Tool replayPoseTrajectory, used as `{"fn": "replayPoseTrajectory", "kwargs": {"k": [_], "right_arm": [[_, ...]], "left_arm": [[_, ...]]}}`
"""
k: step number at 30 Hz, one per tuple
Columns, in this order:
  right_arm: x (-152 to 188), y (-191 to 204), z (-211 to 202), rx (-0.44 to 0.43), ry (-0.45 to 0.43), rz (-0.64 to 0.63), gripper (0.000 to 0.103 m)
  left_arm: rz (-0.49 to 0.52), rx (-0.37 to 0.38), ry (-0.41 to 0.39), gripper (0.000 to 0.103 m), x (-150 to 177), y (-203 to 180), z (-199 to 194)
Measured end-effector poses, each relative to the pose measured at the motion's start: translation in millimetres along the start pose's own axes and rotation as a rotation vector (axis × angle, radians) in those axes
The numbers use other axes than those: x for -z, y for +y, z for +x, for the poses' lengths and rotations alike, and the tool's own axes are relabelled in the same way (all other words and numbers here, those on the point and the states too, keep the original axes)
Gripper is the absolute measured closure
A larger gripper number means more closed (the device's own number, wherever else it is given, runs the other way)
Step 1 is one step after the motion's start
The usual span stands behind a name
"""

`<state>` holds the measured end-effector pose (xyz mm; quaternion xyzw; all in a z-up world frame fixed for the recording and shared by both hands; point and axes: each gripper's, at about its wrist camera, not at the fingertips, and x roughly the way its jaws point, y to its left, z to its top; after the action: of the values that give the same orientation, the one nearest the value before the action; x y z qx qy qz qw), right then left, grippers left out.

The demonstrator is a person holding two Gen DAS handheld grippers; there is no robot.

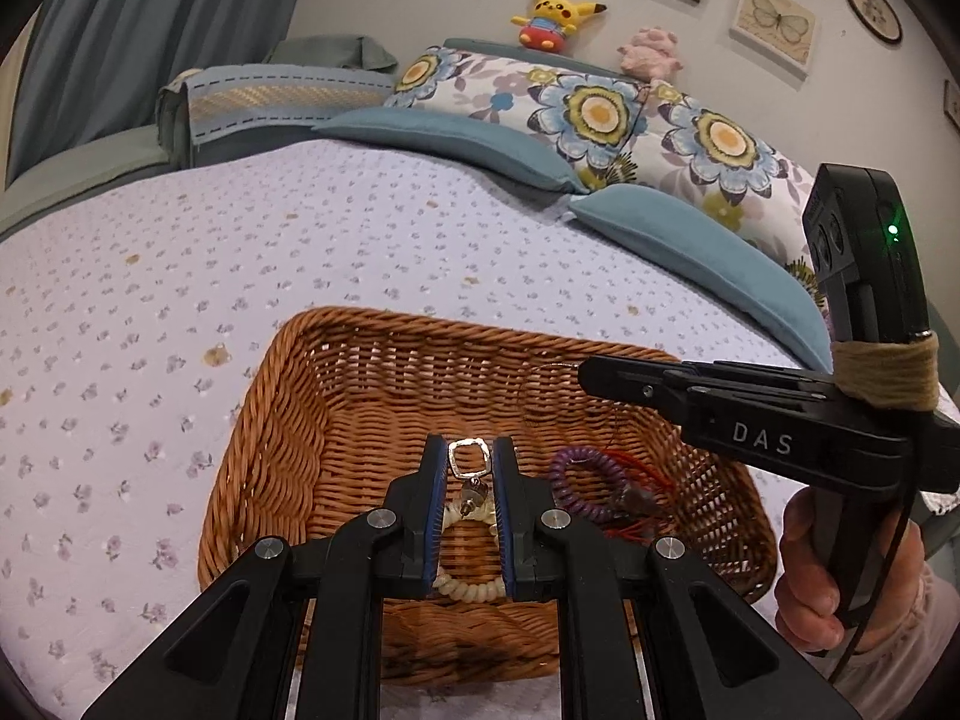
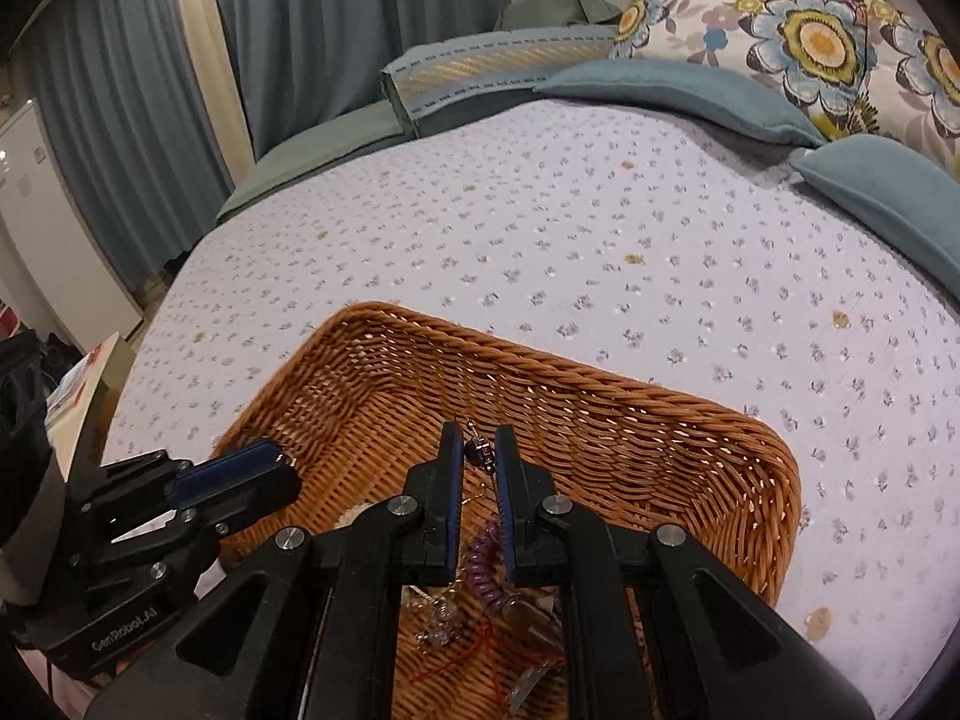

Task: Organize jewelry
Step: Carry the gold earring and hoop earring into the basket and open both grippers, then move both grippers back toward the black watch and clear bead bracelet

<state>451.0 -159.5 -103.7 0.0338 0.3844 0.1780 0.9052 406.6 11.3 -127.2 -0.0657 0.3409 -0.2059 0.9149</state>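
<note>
Silver square ring (image 1: 468, 457) pinched between left jaws.

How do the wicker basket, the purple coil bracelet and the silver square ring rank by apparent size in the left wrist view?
1. wicker basket, by far the largest.
2. purple coil bracelet.
3. silver square ring, smallest; it sits between the left gripper's fingers, nearer the camera, so its true size is likely smaller still.

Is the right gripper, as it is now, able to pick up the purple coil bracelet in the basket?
Probably not right away. The right gripper is shut on a small dark pendant, so it has no free grip. The purple coil bracelet lies uncovered in the basket just beneath it; nothing else blocks the way.
</note>
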Motion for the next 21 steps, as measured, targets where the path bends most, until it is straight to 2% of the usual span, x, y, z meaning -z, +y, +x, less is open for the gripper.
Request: {"fn": "replayPoseTrajectory", "kwargs": {"k": [5,8,9,10,12,16,21], "right_arm": [[3,-8,15,0.008,0.044,0.055,0.090],[4,-18,16,-0.034,0.055,0.120,0.089],[5,-20,15,-0.039,0.051,0.134,0.085],[5,-23,12,-0.037,0.046,0.142,0.077],[6,-26,6,-0.036,0.037,0.150,0.063],[9,-28,-12,-0.043,0.014,0.156,0.063],[16,-19,-61,-0.038,-0.033,0.126,0.063]], "left_arm": [[-0.012,-0.025,0.010,0.088,3,5,6],[-0.022,-0.016,0.010,0.086,3,5,5],[-0.027,-0.010,0.014,0.080,3,6,4],[-0.035,-0.006,0.015,0.066,3,6,3],[-0.038,-0.032,-0.001,0.046,3,5,-2],[-0.041,-0.022,-0.023,0.045,-2,-1,-16],[-0.028,-0.009,-0.060,0.045,-8,-14,-50]]}}
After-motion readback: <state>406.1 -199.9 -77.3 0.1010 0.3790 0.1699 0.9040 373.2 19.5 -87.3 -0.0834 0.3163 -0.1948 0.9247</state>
